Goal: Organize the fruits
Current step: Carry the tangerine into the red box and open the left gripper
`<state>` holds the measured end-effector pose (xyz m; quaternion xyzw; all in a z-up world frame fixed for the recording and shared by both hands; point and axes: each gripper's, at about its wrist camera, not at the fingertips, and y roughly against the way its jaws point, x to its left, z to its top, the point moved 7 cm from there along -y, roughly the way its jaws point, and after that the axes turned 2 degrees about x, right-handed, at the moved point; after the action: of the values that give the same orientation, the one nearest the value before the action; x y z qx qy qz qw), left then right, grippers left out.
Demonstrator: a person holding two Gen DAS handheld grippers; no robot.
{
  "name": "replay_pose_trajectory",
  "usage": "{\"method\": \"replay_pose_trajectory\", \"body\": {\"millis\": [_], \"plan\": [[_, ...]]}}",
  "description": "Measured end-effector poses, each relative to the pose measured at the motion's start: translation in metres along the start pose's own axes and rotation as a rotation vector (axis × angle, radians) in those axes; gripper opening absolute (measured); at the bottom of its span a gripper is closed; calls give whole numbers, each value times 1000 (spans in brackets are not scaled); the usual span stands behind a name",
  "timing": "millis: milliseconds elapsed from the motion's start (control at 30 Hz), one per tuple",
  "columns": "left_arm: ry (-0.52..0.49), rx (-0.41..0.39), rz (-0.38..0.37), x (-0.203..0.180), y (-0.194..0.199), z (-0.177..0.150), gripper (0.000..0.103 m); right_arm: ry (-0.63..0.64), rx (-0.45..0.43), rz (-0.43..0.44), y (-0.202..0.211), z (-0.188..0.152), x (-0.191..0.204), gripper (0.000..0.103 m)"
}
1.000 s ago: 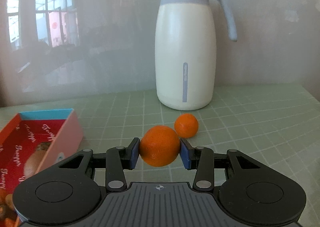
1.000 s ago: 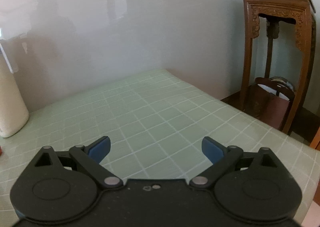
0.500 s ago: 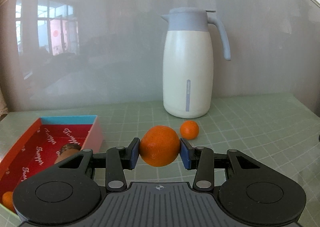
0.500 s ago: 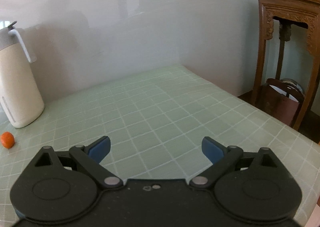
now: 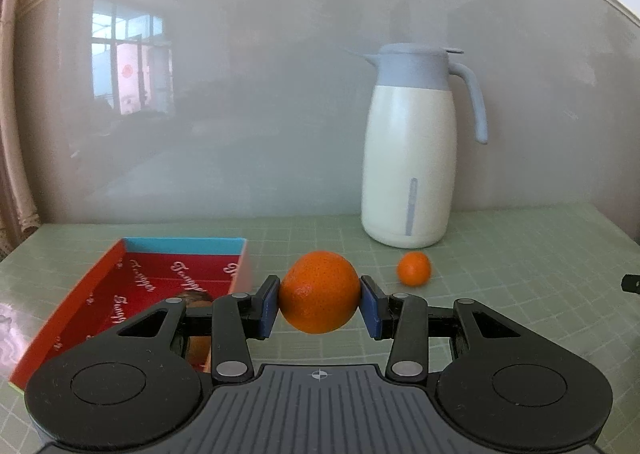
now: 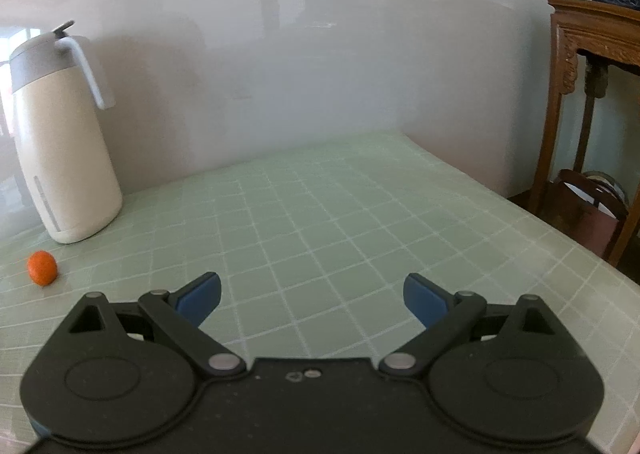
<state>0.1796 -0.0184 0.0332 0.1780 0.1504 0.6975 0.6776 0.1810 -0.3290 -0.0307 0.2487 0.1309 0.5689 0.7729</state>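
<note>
A large round orange with pebbled skin (image 5: 319,292) sits pinched between the blue pads of the left claw (image 5: 319,302), lifted off the green grid-patterned counter (image 5: 500,294). Just to the left of that claw, and partly behind its black linkage, lies the open red cardboard box with a blue end wall and script lettering (image 5: 132,274); some brownish and orange fruit shows inside it near the claw's left finger, but too little is visible to name it. Ahead and to the right of the left claw, a small orange mandarin (image 5: 414,268) rests alone on the counter, near the foot of the tall white thermos jug with a grey lid and handle (image 5: 408,158).

The right claw (image 6: 312,296) hangs spread wide with nothing in it, the mandarin (image 6: 42,267) well off to its left.

By my reading, the task is partway: the held orange needs setting into the box, and the mandarin remains to be collected.
</note>
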Motion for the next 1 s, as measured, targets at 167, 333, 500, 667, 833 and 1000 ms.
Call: {"method": "replay_pose_trajectory", "body": {"millis": [167, 333, 500, 667, 833, 1000], "plan": [[10, -9, 13, 13, 3, 1, 43, 19, 1, 16, -2, 0, 17, 98], [18, -11, 31, 27, 4, 0, 43, 33, -1, 30, 0, -1, 28, 98], [29, -12, 54, 43, 5, -2, 43, 48, 1, 42, -2, -1, 39, 98], [42, -7, 83, 62, 5, -5, 43, 64, 2, 57, 2, -3, 54, 98], [65, 23, 121, 86, -4, -14, 43, 76, 1, 75, 4, -4, 68, 98], [85, 50, 164, 109, -13, -22, 43, 86, 2, 92, 5, -6, 81, 98]]}}
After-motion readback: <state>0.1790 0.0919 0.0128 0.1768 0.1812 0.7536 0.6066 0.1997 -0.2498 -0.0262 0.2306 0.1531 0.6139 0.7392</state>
